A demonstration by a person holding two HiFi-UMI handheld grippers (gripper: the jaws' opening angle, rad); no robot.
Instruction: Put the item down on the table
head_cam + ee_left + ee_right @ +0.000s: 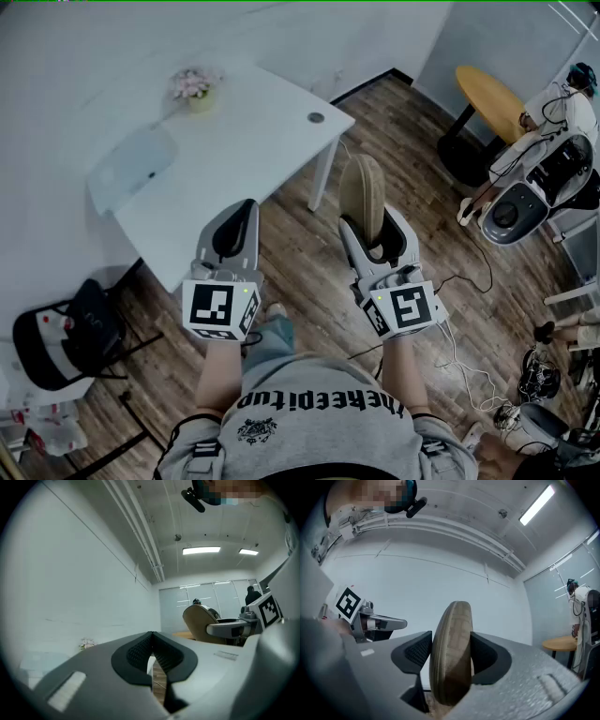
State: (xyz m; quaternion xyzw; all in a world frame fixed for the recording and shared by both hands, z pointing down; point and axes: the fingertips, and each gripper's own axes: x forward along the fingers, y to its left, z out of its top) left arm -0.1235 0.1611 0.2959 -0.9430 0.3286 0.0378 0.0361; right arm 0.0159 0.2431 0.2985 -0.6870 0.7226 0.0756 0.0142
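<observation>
My right gripper (373, 228) clamps the tan woven oval (362, 190) on edge, over open wood floor (309, 253) just off the white table (253, 141)'s front edge. My left gripper (232, 234) is closed and empty. Only the right gripper view shows pads (415, 651) on the oval's 2 faces.

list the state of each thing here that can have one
left gripper: shut, empty
right gripper: shut on the tan oval item
tan oval item: held on edge between the jaws, not yet on the white table
flower pot: upright on the white table
</observation>
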